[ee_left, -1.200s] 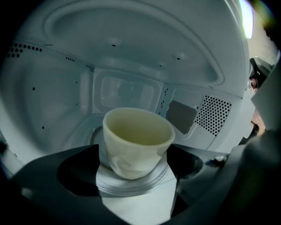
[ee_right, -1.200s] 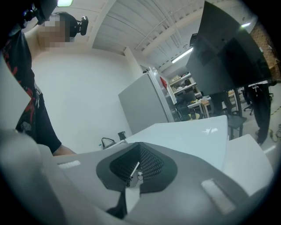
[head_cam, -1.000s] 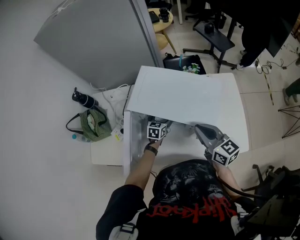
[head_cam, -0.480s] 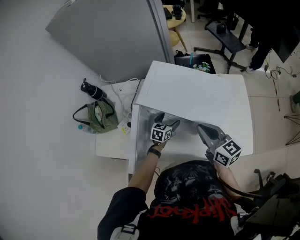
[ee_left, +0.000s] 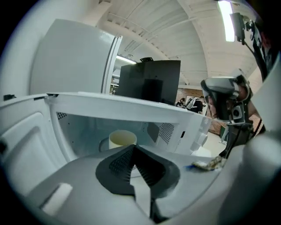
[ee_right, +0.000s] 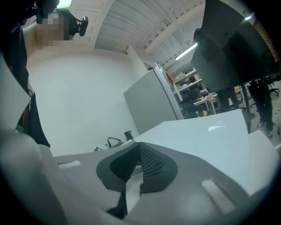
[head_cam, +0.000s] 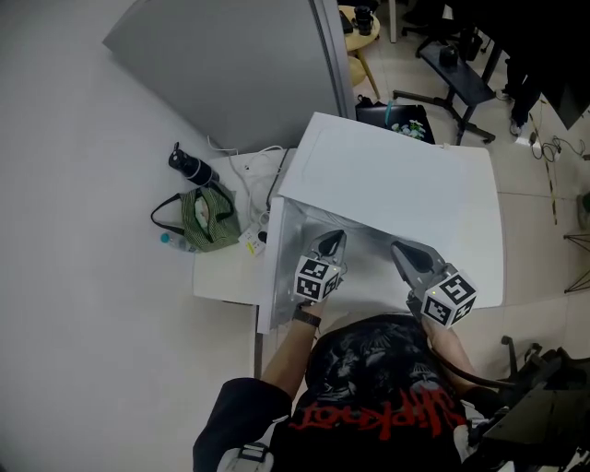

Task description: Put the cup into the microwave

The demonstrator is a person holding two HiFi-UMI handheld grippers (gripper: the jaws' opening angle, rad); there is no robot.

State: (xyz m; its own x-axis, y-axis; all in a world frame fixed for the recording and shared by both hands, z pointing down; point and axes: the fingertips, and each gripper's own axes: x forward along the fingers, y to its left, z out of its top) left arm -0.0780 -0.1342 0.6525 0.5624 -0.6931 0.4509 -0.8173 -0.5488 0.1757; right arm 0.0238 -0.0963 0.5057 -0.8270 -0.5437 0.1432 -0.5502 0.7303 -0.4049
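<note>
A cream cup (ee_left: pixel 122 139) stands upright inside the white microwave (head_cam: pixel 406 184), on the cavity floor toward the back left; from the head view it is hidden. The microwave door (head_cam: pixel 265 277) hangs open at the left. My left gripper (head_cam: pixel 333 242) (ee_left: pixel 133 148) hovers just outside the opening, well short of the cup. Its jaws have just been closing and are now shut with nothing between them. My right gripper (head_cam: pixel 403 251) (ee_right: pixel 139 147) is shut and empty at the microwave's front right, level with its top.
A low white table (head_cam: pixel 221 281) left of the microwave carries a green bag (head_cam: pixel 207 219), a black bottle (head_cam: pixel 189 167) and cables. A grey partition (head_cam: pixel 240 74) rises behind. Chairs (head_cam: pixel 461 78) and a round stool (head_cam: pixel 361 28) stand at the back right.
My left gripper drew back out of the microwave opening toward the person and rose, and its jaws went from open to shut. The right gripper stayed put.
</note>
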